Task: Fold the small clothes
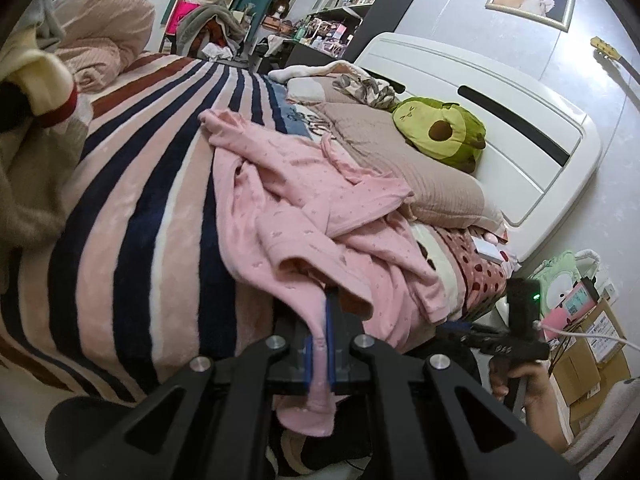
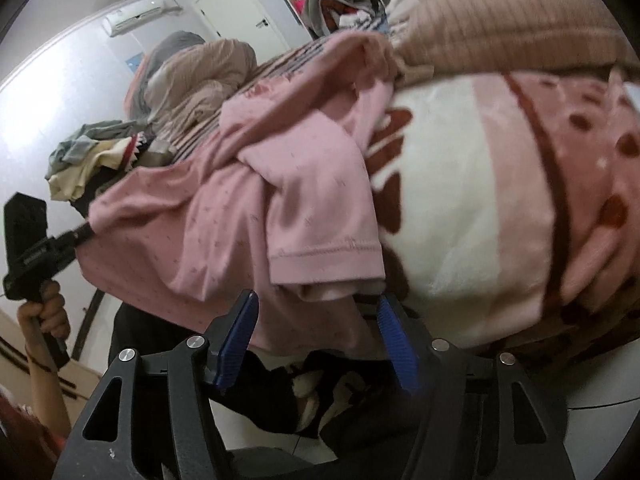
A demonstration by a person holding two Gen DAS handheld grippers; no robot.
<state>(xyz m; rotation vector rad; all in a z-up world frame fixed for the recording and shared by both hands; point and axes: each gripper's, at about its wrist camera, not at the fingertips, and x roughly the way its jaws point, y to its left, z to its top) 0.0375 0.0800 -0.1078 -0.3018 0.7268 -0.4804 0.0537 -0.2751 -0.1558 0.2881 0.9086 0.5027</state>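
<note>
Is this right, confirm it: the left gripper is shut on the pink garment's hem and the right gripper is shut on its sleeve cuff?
Not quite. The left gripper is indeed shut on the pink garment, pinching its hem. The right gripper is open: the right wrist view shows its blue pads spread apart just below the sleeve cuff, gripping nothing.

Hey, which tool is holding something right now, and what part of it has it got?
The left tool is shut on the pink garment, pinching a hem edge that hangs off the bed. The right tool is open just below a sleeve cuff, gripping nothing.
</note>
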